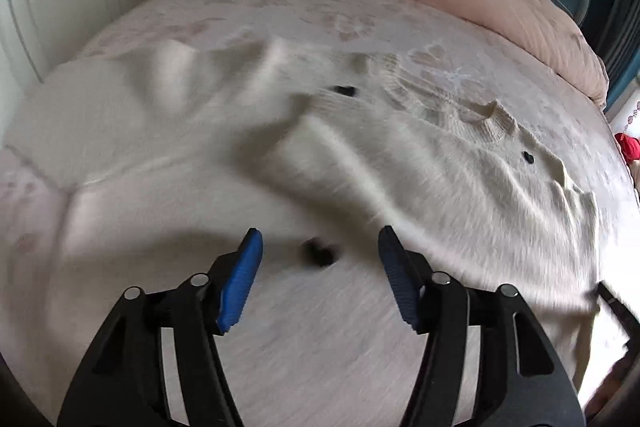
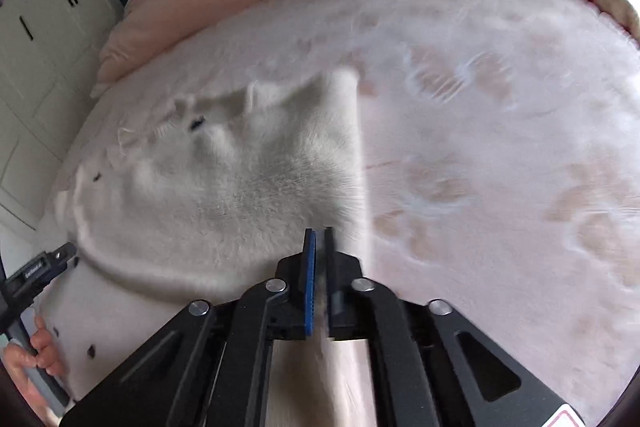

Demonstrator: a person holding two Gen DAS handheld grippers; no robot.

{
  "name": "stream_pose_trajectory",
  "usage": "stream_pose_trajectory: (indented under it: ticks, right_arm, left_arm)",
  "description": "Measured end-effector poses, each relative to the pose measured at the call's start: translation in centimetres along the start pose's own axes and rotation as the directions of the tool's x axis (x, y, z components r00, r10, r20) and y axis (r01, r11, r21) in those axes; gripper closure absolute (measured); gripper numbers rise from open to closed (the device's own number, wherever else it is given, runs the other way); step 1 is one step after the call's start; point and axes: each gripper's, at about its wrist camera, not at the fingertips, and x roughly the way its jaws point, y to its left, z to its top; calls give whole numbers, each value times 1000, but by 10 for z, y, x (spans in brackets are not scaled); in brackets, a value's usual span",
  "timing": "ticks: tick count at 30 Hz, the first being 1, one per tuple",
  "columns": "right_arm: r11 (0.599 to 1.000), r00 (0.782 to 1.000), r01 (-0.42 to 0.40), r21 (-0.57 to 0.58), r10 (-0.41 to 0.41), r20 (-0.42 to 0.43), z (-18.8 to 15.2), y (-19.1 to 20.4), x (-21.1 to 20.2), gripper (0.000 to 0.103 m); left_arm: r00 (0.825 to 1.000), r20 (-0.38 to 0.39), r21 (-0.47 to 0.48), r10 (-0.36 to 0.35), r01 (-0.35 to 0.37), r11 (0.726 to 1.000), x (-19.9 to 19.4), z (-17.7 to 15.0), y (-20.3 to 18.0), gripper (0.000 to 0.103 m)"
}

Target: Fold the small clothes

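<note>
The left tongs (image 1: 320, 251) angle steeply downward, blue pads (image 1: 240, 287) spread wide apart with nothing between them. The right tongs (image 2: 319, 251) — tilted down likewise — stand nearly closed, pinching pale cloth. A hand (image 2: 38, 351) grips the left handle at the frame's edge.

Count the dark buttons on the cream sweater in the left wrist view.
3: one between the open left gripper's fingers, one mid-sweater near a fold, one below the ribbed collar. Folds may hide others.
</note>
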Motion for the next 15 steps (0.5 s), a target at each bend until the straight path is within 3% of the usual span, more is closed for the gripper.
stream_pose_trajectory:
  ticks: [1,3,5,10,14,15]
  right_arm:
    - [1000,1000,-8,-16,8,11,-5,2,-14,86]
    - [998,999,-29,-52,29,13,-32,1,-49,66]
    - [996,999,-37,-77,37,-5,-66,-2,-76,55]
    - [996,992,-63,-63,56,-117,-149,-10,-103,55]
    - [991,966,-130,-25,121,-227,-190,1,-93,47]
    - [992,967,-120,-49,105,-233,-197,7,-89,53]
  left_arm:
    - [1000,10,6,3,-3,1000,-11,-6,9,39]
    - [1000,18,12,3,-3,1000,-34,-24,32,33]
    - [1000,14,4,4,-4,1000,-54,-45,56,31]
    - [999,-17,7,43,-43,999,-78,-88,90,26]
    - [997,-7,-30,74,-74,997,-88,-109,107,19]
    - [997,-25,-53,70,-71,996,-88,-113,111,19]
